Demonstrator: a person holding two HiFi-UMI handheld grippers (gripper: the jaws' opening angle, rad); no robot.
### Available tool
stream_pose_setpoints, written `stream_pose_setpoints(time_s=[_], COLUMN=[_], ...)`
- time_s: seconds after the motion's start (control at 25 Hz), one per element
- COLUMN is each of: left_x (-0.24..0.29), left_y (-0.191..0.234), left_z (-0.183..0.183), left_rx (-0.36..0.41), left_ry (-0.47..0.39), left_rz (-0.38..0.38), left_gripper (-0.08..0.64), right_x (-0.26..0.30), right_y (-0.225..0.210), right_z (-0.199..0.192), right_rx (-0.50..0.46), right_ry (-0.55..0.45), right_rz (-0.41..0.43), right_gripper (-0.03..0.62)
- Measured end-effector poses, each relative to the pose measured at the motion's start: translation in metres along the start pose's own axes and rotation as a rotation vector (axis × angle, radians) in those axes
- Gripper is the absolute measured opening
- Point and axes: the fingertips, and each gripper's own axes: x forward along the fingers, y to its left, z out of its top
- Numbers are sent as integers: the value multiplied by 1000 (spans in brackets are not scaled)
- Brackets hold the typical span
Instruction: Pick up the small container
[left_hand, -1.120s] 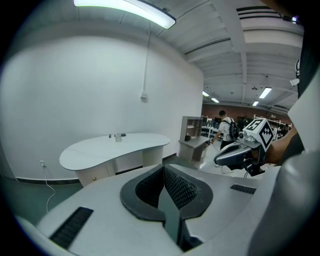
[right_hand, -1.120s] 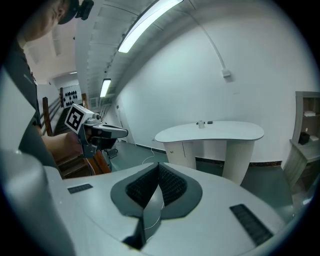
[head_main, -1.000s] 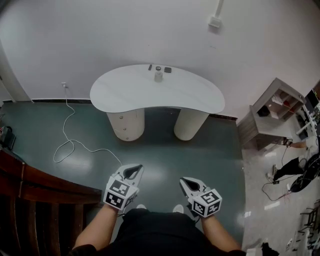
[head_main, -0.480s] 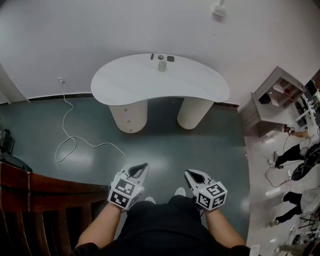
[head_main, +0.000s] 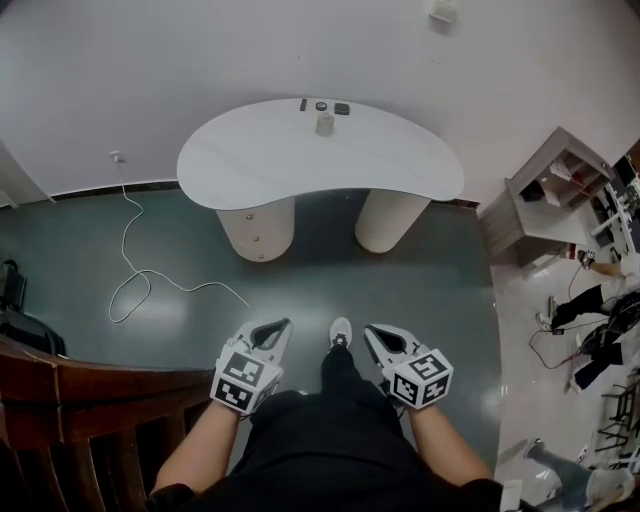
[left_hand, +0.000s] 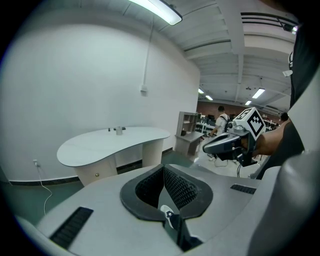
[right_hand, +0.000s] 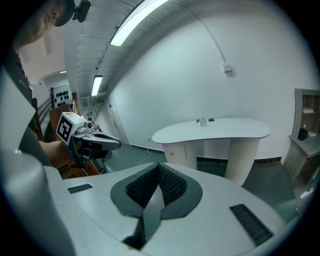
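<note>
The small container (head_main: 324, 124) is a pale little jar standing near the far edge of a white kidney-shaped table (head_main: 260, 160), well ahead of me across the floor. It also shows tiny in the left gripper view as the container (left_hand: 119, 130) and in the right gripper view as the container (right_hand: 202, 121). My left gripper (head_main: 274, 329) and right gripper (head_main: 377, 334) are held low in front of my body, far from the table. Both are shut with nothing between the jaws. Each gripper sees the other: the right gripper (left_hand: 225, 144), the left gripper (right_hand: 100, 142).
Small dark items (head_main: 342, 108) lie beside the container at the table's back. A white cable (head_main: 140, 285) trails over the green floor at left. Dark wooden furniture (head_main: 70, 400) stands at lower left, a grey shelf unit (head_main: 548, 195) at right, with people beyond it.
The view has moved a little closer to the table. One foot has stepped forward between the grippers. Both grippers stay shut and low.
</note>
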Motion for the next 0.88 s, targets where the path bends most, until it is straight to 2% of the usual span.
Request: stream_pose_setpoints(time_s=[0.4, 0.72, 0.88], left_x=[51, 129, 170], left_y=[57, 119, 139], left_z=[22, 105, 131], left_rx=[-18, -9, 4], left_ry=[23, -1, 10], left_rz=[61, 128, 157], left_gripper=[17, 17, 17], right_x=[65, 112, 134], right_y=[-58, -151, -193], right_z=[39, 112, 145], right_rx=[-15, -38, -61], right_ry=[-13, -29, -47], right_rz=[57, 99, 133], right_gripper=[-5, -5, -5])
